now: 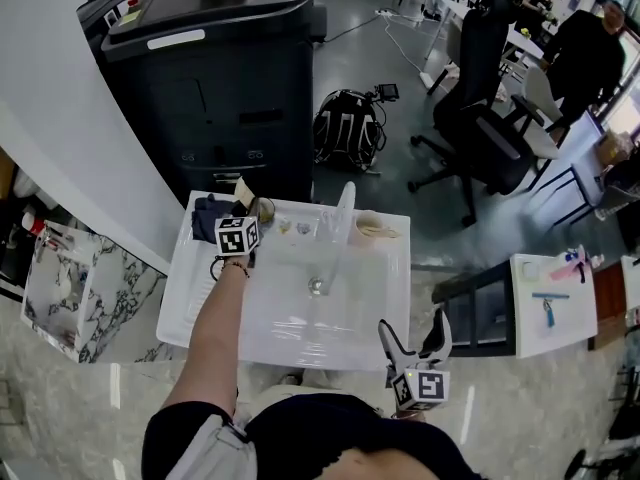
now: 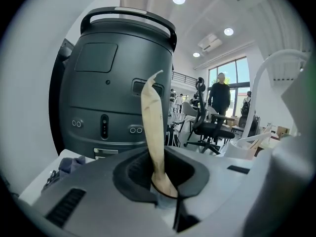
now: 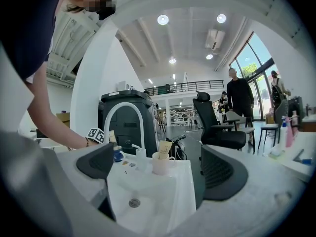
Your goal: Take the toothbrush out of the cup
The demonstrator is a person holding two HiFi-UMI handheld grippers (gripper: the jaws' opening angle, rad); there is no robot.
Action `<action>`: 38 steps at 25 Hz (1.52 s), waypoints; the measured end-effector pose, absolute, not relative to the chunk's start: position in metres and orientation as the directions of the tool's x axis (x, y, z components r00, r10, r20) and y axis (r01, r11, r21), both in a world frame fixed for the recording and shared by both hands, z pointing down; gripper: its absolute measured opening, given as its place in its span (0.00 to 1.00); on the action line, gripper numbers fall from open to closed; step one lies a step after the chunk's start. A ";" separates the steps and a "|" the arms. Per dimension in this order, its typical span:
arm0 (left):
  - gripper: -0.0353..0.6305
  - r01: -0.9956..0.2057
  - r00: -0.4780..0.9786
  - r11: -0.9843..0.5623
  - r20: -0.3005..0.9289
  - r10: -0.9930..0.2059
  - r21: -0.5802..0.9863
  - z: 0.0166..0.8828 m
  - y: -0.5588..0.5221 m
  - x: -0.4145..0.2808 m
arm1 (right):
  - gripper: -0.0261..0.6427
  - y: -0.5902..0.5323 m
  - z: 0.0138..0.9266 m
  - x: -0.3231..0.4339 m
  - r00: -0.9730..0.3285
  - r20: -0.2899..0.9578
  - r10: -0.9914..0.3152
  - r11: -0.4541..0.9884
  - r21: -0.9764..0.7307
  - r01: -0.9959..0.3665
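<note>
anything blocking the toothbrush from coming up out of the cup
Nothing visible does. The left gripper is shut on the toothbrush, which stands in the cup with open air above it. The faucet stands off to one side, apart from it.

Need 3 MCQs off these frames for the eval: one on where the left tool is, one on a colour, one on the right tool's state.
1. At which part of the sink is the left tool?
A. back left corner
B. front right corner
C. middle

2. What colour is the toothbrush?
A. blue
B. cream
C. black

3. The right tool is:
A. shut on the toothbrush
B. shut, empty
C. open, empty

Key:
1 A, the head view shows it at the sink's back left corner.
2 B, the handle clamped in the left gripper view is cream.
3 C, its jaws stand wide apart with nothing between them.
</note>
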State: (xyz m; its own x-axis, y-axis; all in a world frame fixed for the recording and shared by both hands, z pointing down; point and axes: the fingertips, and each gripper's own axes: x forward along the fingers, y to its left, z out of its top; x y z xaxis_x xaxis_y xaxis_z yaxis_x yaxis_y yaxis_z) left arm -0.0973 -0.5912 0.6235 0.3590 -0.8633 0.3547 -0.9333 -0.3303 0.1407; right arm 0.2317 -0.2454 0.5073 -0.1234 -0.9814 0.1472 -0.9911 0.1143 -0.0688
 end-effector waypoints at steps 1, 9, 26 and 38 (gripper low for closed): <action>0.11 -0.933 0.360 -0.331 0.351 -0.865 0.141 0.622 -0.591 -0.097 | 0.86 -0.246 0.507 0.231 -0.127 0.144 -0.981 0.118 -0.068 -0.991; 0.11 -0.934 0.357 -0.335 0.323 -0.877 0.122 0.598 -0.584 -0.104 | 0.86 -0.245 0.508 0.224 -0.153 0.143 -0.978 0.143 -0.075 -0.987; 0.11 -0.891 0.454 -0.445 0.178 -0.873 0.089 0.526 -0.529 -0.092 | 0.86 -0.239 0.506 0.200 -0.199 0.134 -0.971 0.190 -0.077 -0.979; 0.11 -0.876 0.481 -0.472 0.131 -0.867 0.094 0.490 -0.466 -0.097 | 0.86 -0.232 0.508 0.191 -0.213 0.126 -0.969 0.203 -0.089 -0.975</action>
State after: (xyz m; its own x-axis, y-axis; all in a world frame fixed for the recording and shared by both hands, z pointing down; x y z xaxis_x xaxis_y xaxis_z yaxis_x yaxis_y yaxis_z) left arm -0.0970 -0.4664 0.4900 0.4813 -0.8668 0.1305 -0.8763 -0.4725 0.0938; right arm 0.1909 -0.2323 0.5082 -0.2130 -0.9689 0.1260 -0.9752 0.2027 -0.0893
